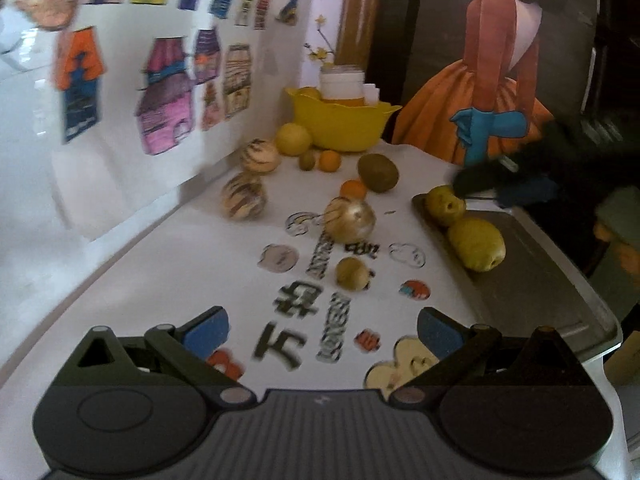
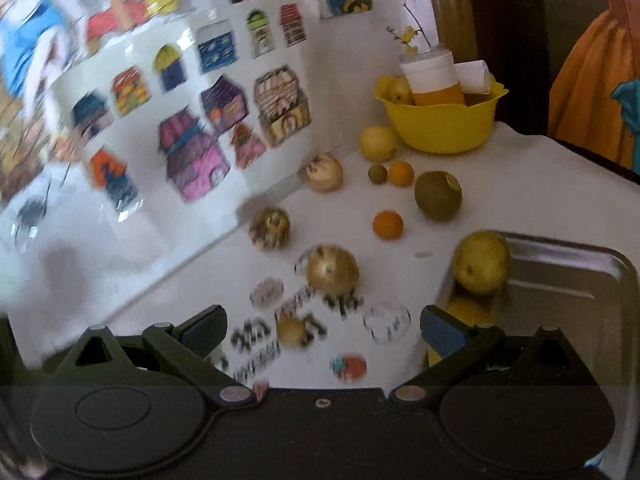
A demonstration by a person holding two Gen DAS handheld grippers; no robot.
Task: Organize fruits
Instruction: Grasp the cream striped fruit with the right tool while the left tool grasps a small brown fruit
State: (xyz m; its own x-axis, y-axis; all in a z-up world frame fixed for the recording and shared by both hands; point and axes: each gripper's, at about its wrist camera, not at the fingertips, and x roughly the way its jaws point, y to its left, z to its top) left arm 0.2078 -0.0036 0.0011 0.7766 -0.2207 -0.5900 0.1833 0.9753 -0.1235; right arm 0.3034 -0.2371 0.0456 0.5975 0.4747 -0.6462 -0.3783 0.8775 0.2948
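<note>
Fruits lie scattered on the white table [image 1: 168,264] ahead of both grippers. Right of the right gripper [image 2: 322,330], the metal tray [image 2: 568,280] holds two yellow pears [image 2: 482,262]. Far ahead stands the yellow bowl [image 2: 440,128]. A golden striped fruit [image 1: 350,220] sits straight ahead of the left gripper [image 1: 322,330], a small brownish fruit [image 1: 352,274] nearer. Both grippers gape wide, holding nothing.

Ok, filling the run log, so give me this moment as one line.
left claw: open, empty | right claw: open, empty | metal tray: two pears | yellow bowl: back of table
</note>
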